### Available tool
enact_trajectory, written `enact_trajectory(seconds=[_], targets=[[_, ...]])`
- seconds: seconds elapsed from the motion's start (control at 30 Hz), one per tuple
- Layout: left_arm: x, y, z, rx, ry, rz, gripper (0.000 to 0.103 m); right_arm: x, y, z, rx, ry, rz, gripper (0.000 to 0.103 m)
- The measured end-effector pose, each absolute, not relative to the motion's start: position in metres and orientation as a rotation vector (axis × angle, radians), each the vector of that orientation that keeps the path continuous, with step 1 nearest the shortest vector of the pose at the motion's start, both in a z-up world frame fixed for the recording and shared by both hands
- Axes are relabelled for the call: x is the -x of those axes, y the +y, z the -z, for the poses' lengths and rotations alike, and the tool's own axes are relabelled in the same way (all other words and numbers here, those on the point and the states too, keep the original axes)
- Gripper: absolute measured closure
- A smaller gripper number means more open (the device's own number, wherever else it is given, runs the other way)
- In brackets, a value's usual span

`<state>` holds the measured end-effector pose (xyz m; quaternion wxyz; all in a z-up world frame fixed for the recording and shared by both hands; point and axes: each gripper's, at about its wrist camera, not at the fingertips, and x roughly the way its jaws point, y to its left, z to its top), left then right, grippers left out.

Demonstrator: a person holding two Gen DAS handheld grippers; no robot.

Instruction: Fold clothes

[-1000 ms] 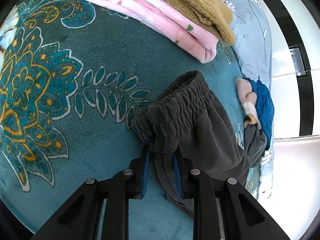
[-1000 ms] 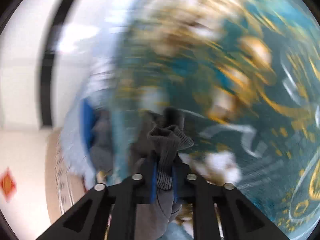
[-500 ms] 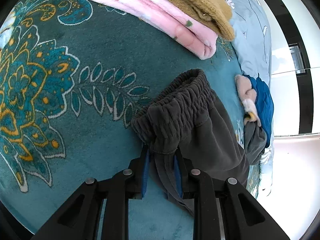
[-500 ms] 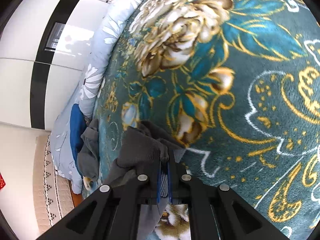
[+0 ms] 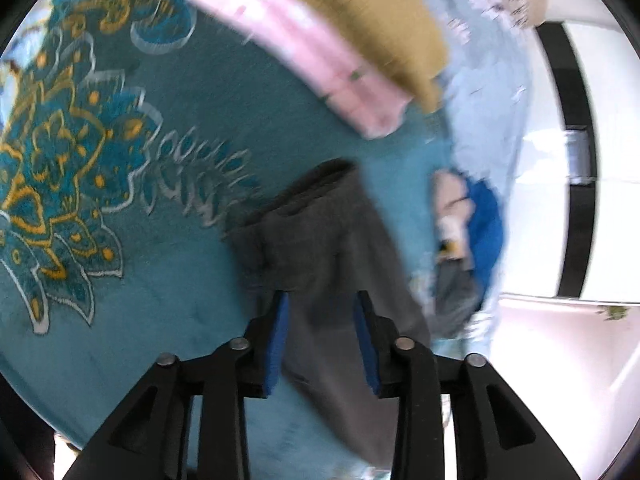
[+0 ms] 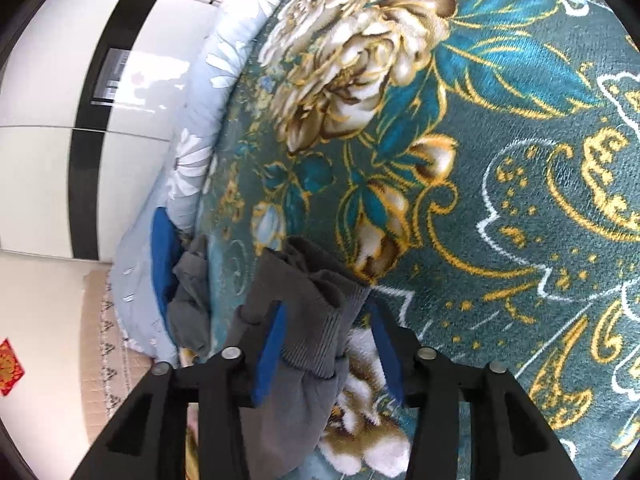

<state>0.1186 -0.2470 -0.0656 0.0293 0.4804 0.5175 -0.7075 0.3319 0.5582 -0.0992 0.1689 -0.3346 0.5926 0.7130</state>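
Left wrist view (blurred): the left gripper stands with its jaws wide apart, the blue pads on either side of the dark grey trousers without pressing on them. The trousers lie on the teal floral blanket that covers the bed, their gathered waistband pointing away from the gripper and their length running towards the bed's right edge. Beyond the waistband, near the far edge, a folded pink garment lies under a folded mustard garment. At the right edge, a small heap of blue, beige and grey clothes rests on a pale blue flowered quilt.

Right wrist view: the right gripper is likewise spread wide, with the ribbed cuff of a grey trouser leg lying loose between its pads; contact with either pad cannot be judged. The cuff rests on the blanket near the bed's left edge in this view, just beside the same heap of clothes and the quilt. A white wardrobe with black strips stands beyond.
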Motion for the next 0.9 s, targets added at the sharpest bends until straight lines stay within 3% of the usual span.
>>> enact_trajectory(seconds=[0.13, 0.3, 0.43, 0.6, 0.7, 0.8, 0.9], targets=[[-0.107, -0.208, -0.014, -1.57, 1.358, 2.433, 0.057, -0.328, 0.553, 0.106, 1.015, 1.686, -2.047, 0.054], [-0.08, -0.066, -0.07, -1.84, 0.984, 2.812, 0.047, -0.323, 0.546, 0.127, 0.995, 1.763, -1.992, 0.054], [-0.066, 0.05, -0.037, -2.07, 0.707, 2.837, 0.047, -0.327, 0.545, 0.133, 0.919, 1.811, -1.954, 0.054], [-0.068, 0.147, 0.037, -2.372, 0.643, 2.653, 0.048, -0.323, 0.546, 0.135, 0.893, 1.819, -1.962, 0.056], [-0.076, 0.18, 0.071, -2.4, 0.486, 2.642, 0.048, -0.319, 0.544, 0.138, 0.883, 1.837, -1.954, 0.063], [-0.088, 0.189, 0.1, -2.449, 0.518, 2.563, 0.048, -0.315, 0.542, 0.138, 0.889, 1.837, -1.955, 0.071], [-0.098, 0.197, 0.11, -2.473, 0.37, 2.571, 0.048, -0.313, 0.539, 0.127, 0.891, 1.818, -1.978, 0.084]])
